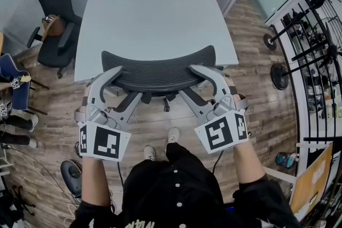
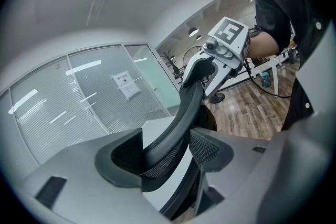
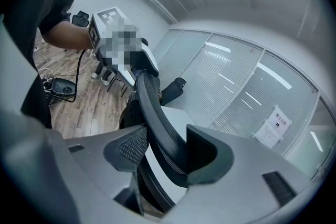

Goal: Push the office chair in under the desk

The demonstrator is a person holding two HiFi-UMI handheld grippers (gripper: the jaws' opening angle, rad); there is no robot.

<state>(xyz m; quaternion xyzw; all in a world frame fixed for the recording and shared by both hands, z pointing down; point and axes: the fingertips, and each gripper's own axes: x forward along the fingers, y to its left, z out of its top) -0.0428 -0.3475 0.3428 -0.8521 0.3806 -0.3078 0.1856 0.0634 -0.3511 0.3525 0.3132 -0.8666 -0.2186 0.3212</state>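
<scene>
Head view: the black mesh office chair stands with its backrest at the near edge of the pale grey rectangular desk.

Left gripper view: the left gripper has its jaws wide apart, clasping the left end of the backrest rim.

Right gripper view: the right gripper, also wide, clasps the right end.

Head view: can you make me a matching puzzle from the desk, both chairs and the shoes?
Things:
1 desk
2 office chair
3 second chair
4 shoes

Descriptions:
A black, upper left of the picture
B backrest at the desk's near edge
C whitish, bottom middle
D pale top, picture's centre

Pairs: 1-D, 2-B, 3-A, 4-C
</scene>
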